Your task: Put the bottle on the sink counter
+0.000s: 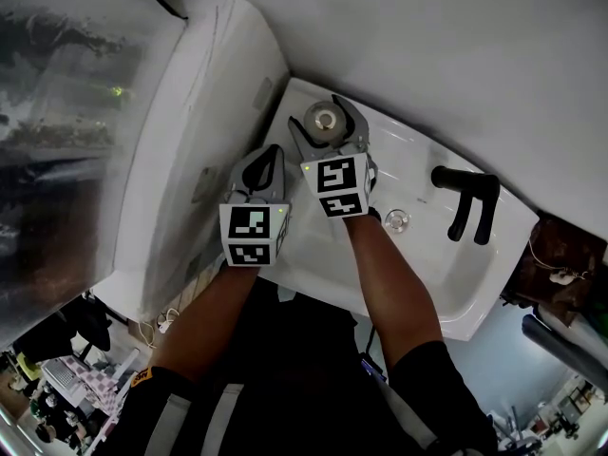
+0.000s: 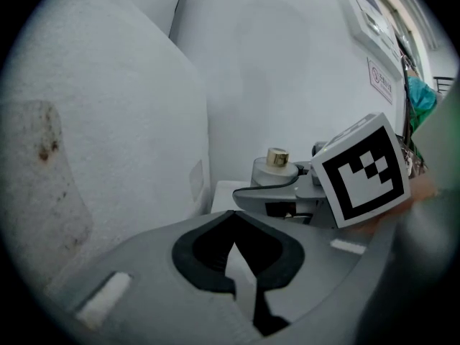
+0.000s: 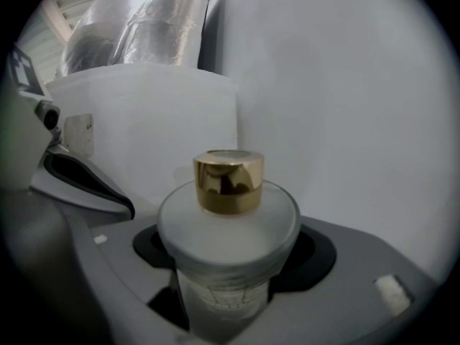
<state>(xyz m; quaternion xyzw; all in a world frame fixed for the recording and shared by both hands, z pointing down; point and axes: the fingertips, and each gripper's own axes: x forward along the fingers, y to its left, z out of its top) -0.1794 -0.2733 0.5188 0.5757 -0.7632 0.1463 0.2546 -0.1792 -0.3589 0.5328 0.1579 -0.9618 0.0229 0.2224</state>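
Obscuring bottle (image 3: 228,225) base: right hand-held gripper (image 3: 233,257).

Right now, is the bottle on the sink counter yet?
Nearly. Done: the bottle is at the back corner of the sink counter. In hand: the right gripper grips it. Left: set it down, let go. The left gripper is shut, empty.

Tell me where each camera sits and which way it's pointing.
Head view: on the person's head, looking steeply down at the sink; both forearms, the left gripper and the right gripper show.
Left gripper view: rides the left gripper, facing the wall past its own jaws; the right gripper shows beyond.
Right gripper view: rides the right gripper, looking along its jaws at the bottle between them.
Shared: all three show the bottle.
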